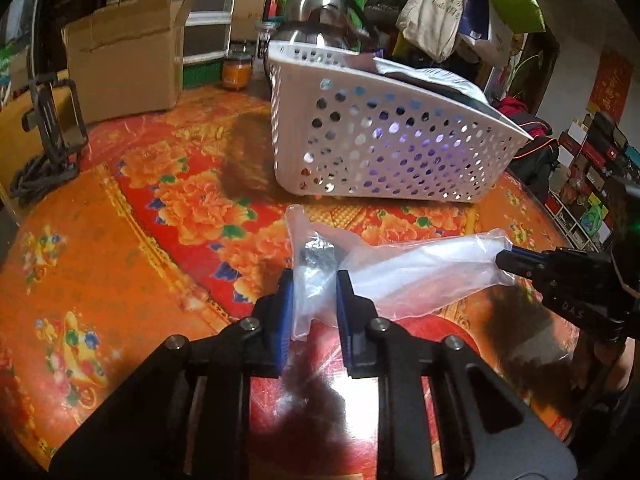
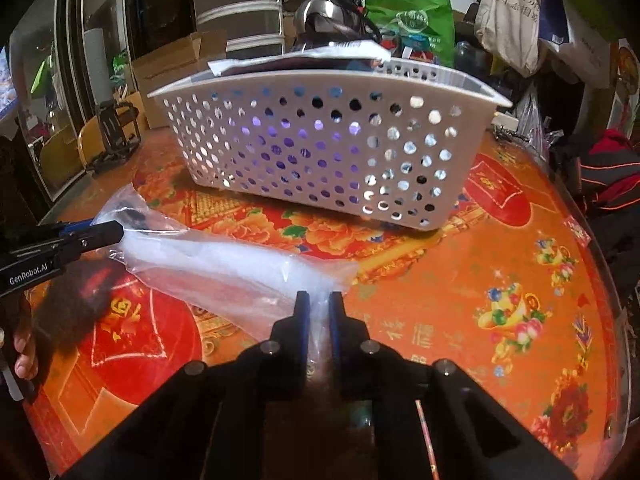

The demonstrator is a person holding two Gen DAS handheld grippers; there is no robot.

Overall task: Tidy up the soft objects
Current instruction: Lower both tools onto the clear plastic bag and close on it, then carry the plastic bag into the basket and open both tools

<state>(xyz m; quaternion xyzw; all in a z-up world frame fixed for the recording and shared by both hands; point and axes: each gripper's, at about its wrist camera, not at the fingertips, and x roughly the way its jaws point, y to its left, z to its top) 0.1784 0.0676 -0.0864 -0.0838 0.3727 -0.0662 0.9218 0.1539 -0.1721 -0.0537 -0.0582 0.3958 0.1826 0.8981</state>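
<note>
Stretching between left tongs [image 1: 315, 284] and right tongs [image 2: 319, 304], pinched: plastic bag [image 1: 400, 276].

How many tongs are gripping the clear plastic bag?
2. The left tongs pinch the end of the bag with dark contents; the right tongs pinch the opposite end.

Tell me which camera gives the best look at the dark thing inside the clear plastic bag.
The left wrist view. There the dark item sits just beyond the left gripper, seen through the clear plastic bag. In the right wrist view it is only a small dark patch at the bag's far end, partly behind the left gripper's fingers.
</note>
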